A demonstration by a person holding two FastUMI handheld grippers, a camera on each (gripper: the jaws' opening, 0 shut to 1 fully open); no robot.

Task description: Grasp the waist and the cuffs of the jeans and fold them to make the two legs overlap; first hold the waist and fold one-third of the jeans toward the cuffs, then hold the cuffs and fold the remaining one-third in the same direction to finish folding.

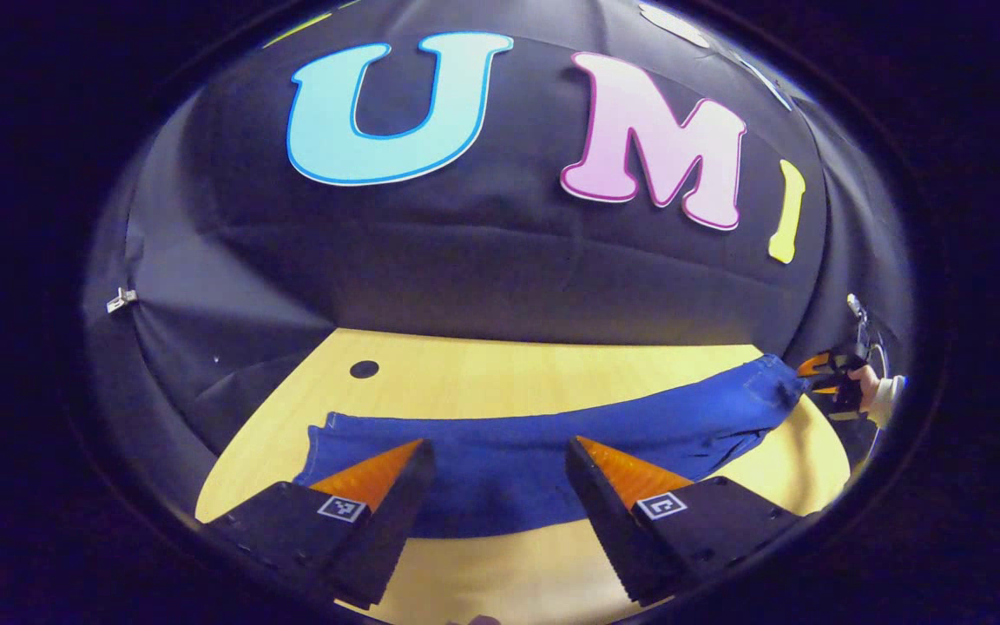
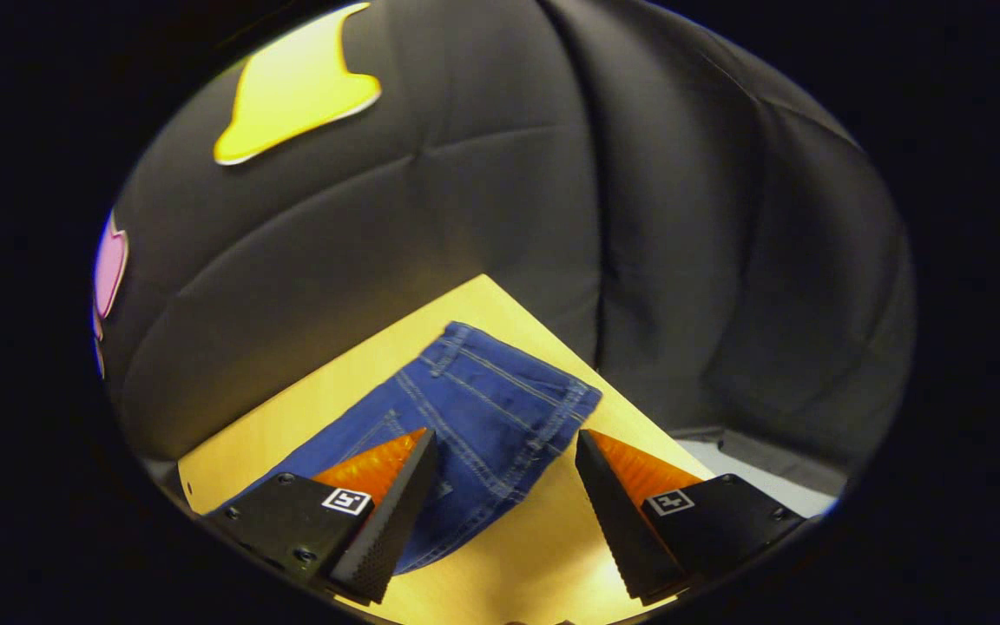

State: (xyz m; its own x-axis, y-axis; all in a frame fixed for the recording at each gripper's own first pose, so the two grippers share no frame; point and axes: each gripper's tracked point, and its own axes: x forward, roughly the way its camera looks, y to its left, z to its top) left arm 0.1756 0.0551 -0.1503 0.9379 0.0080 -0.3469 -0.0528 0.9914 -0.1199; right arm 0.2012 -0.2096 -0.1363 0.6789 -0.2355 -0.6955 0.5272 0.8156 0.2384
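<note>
Jeans [image 1: 535, 451] lie flat along the counter [image 1: 483, 373], looks like legs already overlapped into 1 long strip; the waist end [image 2: 500, 391] sits in front of my right jaws [image 2: 504, 473], the cuff end [image 1: 326, 443] by my left jaws [image 1: 500, 482]. Both sets are spread apart, holding nothing. Prob. step 2 is up: pinch the waist, carry it 1/3 toward the cuffs. Denim is blue, heavy, w/ pale seam stitching; the counter is smooth light wood w/ a round hole [image 1: 364, 369].
</note>
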